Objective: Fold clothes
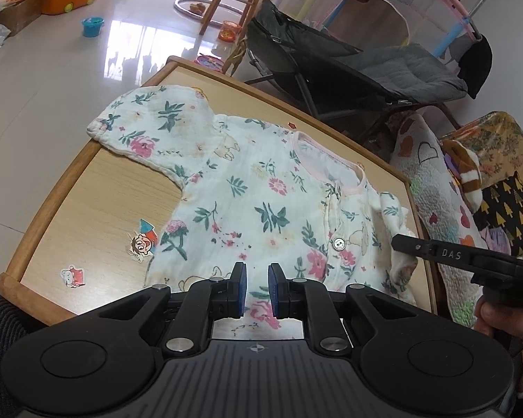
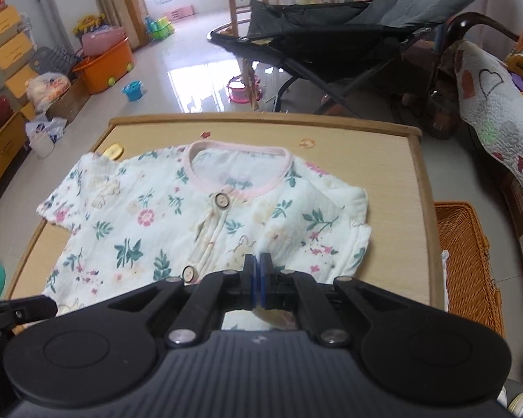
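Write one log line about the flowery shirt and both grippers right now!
shirt: flat on table, right sleeve folded in | left gripper: open, above hem | right gripper: shut on shirt

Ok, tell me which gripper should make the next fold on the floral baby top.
Probably the right. The right gripper is already shut on a pinch of the floral top by its right sleeve, which is folded inward. The left gripper stands open over the hem, gripping nothing.

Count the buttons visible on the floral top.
2 in the right wrist view: one button just below the pink collar, another button lower on the placket. More may be hidden.
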`<state>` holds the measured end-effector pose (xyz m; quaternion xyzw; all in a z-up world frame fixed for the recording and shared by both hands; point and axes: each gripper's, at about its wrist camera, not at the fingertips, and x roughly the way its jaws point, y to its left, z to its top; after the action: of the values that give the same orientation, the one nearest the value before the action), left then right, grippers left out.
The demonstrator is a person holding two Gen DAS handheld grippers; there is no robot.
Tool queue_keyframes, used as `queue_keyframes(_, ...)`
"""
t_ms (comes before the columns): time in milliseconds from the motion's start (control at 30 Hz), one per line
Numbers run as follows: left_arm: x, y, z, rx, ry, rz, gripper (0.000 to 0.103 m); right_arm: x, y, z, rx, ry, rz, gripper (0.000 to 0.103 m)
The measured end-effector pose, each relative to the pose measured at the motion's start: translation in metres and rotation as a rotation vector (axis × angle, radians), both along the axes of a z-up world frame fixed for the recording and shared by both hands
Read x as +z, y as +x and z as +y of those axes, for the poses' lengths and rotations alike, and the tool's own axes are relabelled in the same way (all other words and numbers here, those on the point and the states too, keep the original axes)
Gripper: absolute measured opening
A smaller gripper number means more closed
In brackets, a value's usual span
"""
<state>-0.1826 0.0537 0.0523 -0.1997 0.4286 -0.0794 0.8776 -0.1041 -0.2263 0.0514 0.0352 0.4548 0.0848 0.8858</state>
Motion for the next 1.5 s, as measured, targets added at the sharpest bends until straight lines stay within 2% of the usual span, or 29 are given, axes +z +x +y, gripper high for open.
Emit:
queue_keyframes(100,-0.001,0.0,0.0,-0.002,-0.004,0.001,0.018,-0.013,0.003,0.006,0.037,-0.013,0.036,0.006)
queue_keyframes(233,-0.003,0.001,0.002,0.0,-0.008,0.002,0.018,-0.025,-0.005,0.004,0.061,0.02,0.049,0.008)
queue_keyframes(333,-0.003,0.001,0.005,0.01,-0.006,0.002,0.018,-0.019,-0.015,-0.002,0.075,0.039,0.015,0.017)
queue_keyframes(400,-0.003,0.002,0.007,0.017,-0.008,0.004,0.018,-0.013,-0.02,-0.005,0.09,0.048,-0.001,0.028)
queue_keyframes(533,-0.003,0.001,0.009,0.025,-0.013,0.001,0.018,0.002,-0.028,-0.014,0.085,0.067,-0.02,0.028)
queue_keyframes(700,-0.002,0.0,0.007,0.02,-0.013,-0.004,0.018,0.019,-0.031,-0.041,-0.079,0.113,-0.076,0.028)
queue_keyframes(800,-0.001,-0.001,0.006,0.017,-0.011,-0.005,0.018,0.015,-0.022,-0.057,-0.185,0.119,-0.053,0.028)
queue_keyframes(900,0.001,-0.002,0.005,0.013,-0.01,-0.008,0.018,0.002,-0.01,-0.063,-0.227,0.124,-0.029,0.028)
queue_keyframes(1133,0.003,-0.005,0.012,0.027,0.004,-0.008,0.018,-0.015,0.012,-0.05,-0.188,0.063,-0.018,0.023)
queue_keyframes(1200,0.002,-0.005,0.016,0.036,0.003,-0.005,0.018,-0.019,0.015,-0.048,-0.185,0.043,-0.001,0.011)
queue_keyframes(1300,0.001,-0.005,0.018,0.043,0.003,0.0,0.018,-0.022,0.016,-0.048,-0.187,0.042,0.014,0.004)
queue_keyframes(1500,0.001,-0.005,0.018,0.042,-0.003,-0.004,0.018,-0.006,0.011,-0.039,-0.149,0.066,-0.031,0.003)
